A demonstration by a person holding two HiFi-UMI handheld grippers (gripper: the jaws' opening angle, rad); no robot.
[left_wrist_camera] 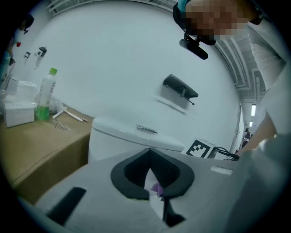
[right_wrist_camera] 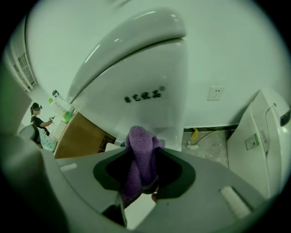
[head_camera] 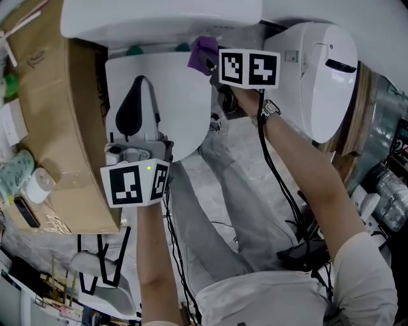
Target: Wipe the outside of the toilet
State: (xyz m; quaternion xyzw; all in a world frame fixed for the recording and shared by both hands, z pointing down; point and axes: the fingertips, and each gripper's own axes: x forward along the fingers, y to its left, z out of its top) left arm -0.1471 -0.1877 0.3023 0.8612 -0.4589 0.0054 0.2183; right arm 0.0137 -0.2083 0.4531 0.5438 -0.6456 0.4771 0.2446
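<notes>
Two grippers hang over the white toilet [head_camera: 178, 108]. Left gripper [head_camera: 140, 86] points along the shut lid [head_camera: 182, 83], its jaws closed on nothing. Right gripper [head_camera: 213, 63] clamps a purple cloth [head_camera: 203, 49] at the lid's far right edge, just beside the tank [head_camera: 159, 19] — cardboard box [head_camera: 57, 95] stands left.

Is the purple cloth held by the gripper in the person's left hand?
No, the purple cloth is pinched between the jaws of the right gripper, close to the toilet tank.

Plain toilet room, white toilet [head_camera: 182, 108] with cistern [head_camera: 159, 19], cardboard box [head_camera: 54, 108] just beside it, bare white wall [left_wrist_camera: 113, 54]
</notes>
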